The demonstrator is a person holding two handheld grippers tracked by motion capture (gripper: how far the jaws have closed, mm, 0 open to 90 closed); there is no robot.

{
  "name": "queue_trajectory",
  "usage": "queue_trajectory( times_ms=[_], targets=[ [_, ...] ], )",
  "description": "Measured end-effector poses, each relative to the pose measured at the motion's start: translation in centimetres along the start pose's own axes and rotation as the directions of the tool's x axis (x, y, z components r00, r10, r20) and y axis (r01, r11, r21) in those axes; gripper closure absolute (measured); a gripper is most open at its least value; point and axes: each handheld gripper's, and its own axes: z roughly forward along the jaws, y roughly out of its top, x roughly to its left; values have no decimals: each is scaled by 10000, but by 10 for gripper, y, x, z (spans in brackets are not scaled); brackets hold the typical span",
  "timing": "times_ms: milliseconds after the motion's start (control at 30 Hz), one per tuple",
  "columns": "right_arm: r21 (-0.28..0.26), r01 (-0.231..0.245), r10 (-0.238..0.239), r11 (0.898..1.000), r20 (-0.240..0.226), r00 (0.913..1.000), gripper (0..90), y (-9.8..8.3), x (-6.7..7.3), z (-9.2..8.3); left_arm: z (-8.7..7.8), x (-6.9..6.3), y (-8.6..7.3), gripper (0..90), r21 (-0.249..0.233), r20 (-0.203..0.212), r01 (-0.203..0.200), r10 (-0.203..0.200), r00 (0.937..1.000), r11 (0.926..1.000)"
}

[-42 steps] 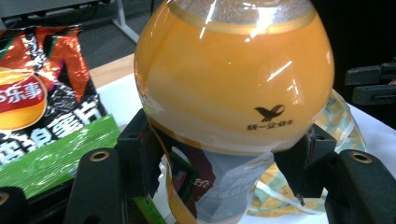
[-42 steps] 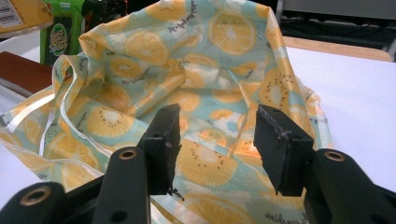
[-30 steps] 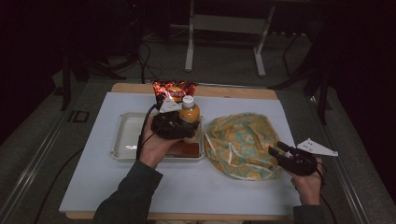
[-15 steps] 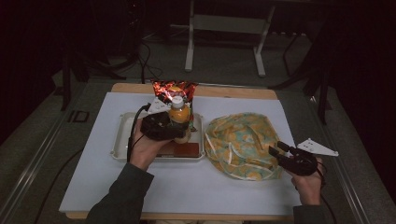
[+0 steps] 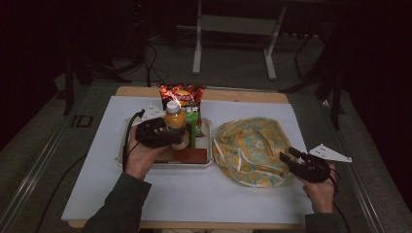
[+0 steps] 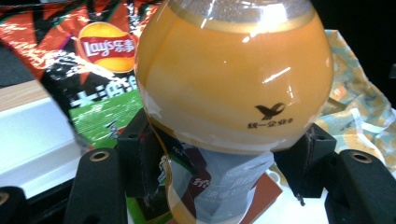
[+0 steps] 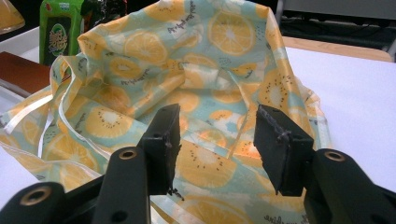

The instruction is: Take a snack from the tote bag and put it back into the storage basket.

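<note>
Left tool (image 5: pixel 179 138) is clamping the upright orange-juice plastic bottle (image 6: pixel 233 74) at frame centre; right tool (image 7: pixel 217 149), jaws apart, is facing the lemon-print fabric bag (image 5: pixel 252 148).

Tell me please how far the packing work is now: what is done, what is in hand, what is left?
Done: nothing looks packed yet; the fruit-print bag lies on the table. In hand: the left hand-held gripper is shut on the orange drink bottle, above the tray. The right hand-held gripper is open at the bag's edge. Left: chips bag, green pack and brown item are at the tray.
</note>
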Motion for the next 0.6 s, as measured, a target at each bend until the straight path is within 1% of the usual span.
queue_trajectory(
  times_ms=[400,600],
  targets=[
    [18,-33,33,10000,18,10000,505,-1,-1,0,-11,17,-8,375,-50,-376,299,-301,9988,9995],
    [0,-51,51,10000,35,10000,505,-1,-2,-1,-16,24,-10,375,-54,-666,328,-331,9972,9994]
  ],
)
